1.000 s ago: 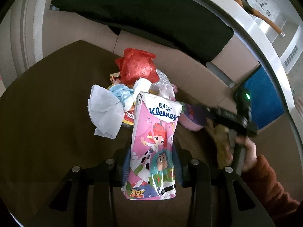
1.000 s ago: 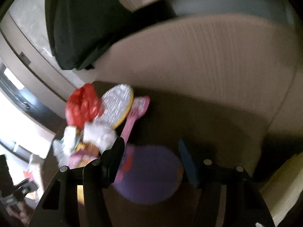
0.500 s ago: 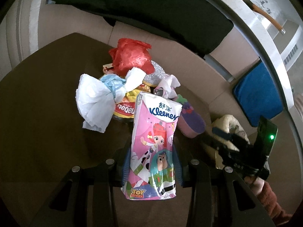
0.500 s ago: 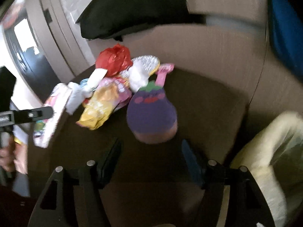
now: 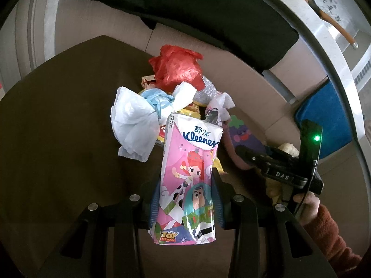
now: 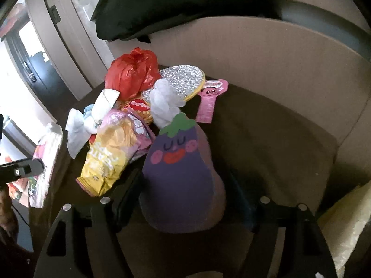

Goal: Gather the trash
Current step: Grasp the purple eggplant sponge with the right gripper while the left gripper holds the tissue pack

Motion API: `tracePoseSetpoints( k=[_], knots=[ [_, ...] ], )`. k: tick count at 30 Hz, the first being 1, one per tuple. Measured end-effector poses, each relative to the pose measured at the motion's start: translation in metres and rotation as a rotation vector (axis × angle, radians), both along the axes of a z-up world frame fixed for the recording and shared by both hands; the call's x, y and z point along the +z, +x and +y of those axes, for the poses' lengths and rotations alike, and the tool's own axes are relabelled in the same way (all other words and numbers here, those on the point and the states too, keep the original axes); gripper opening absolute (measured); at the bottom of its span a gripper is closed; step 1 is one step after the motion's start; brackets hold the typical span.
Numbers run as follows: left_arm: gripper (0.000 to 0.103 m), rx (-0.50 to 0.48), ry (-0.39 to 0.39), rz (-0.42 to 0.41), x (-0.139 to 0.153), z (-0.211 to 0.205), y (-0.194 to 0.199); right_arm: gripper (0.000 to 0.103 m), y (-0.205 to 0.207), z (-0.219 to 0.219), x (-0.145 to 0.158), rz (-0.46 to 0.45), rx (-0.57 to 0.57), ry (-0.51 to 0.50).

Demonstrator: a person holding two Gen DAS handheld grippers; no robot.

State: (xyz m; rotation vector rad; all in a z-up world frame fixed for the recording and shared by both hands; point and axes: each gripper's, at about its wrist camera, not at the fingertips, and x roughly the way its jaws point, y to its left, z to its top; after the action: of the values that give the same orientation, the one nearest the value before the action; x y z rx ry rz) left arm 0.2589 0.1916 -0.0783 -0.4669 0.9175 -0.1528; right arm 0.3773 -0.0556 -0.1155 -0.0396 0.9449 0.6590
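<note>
My left gripper [image 5: 185, 185] is shut on a pink Kleenex tissue pack [image 5: 189, 178] and holds it above the dark round table [image 5: 58, 139]. A trash heap lies beyond it: a red plastic bag [image 5: 177, 68], white crumpled tissue [image 5: 133, 120] and snack wrappers. My right gripper [image 6: 185, 185] is open, its fingers on either side of a purple eggplant plush [image 6: 180, 173] on the table; I cannot tell if they touch it. The yellow snack bag [image 6: 111, 157], red bag [image 6: 132, 71] and silver disc [image 6: 180, 78] lie just past it.
A beige sofa [image 6: 266, 53] curves behind the table with a black cushion [image 5: 185, 11] on top. A blue cushion [image 5: 324, 115] and a cream pillow [image 6: 343, 227] sit to the right. A pink card [image 6: 208, 99] lies by the disc.
My right gripper has moved forward, so its open fingers now flank the eggplant plush. My left gripper still holds the tissue pack and has shifted slightly.
</note>
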Motion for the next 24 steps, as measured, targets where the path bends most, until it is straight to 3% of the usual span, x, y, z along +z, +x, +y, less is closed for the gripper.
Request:
tracePoseSetpoints(
  k=[8,17,24],
  knots=[
    [0.039,-0.005,-0.004,0.011,-0.003,-0.003,0.001,0.069,-0.019,0.030,-0.004,-0.080,0.042,-0.162],
    [0.039,-0.020,0.001,0.004,-0.001,-0.013,-0.001,0.067,-0.036,-0.001,0.030,-0.144,-0.057,-0.073],
    [0.039,-0.045,0.090,-0.110,0.031,-0.041,-0.002,0.067,-0.063,-0.026,0.067,-0.174,-0.107,-0.037]
  ],
)
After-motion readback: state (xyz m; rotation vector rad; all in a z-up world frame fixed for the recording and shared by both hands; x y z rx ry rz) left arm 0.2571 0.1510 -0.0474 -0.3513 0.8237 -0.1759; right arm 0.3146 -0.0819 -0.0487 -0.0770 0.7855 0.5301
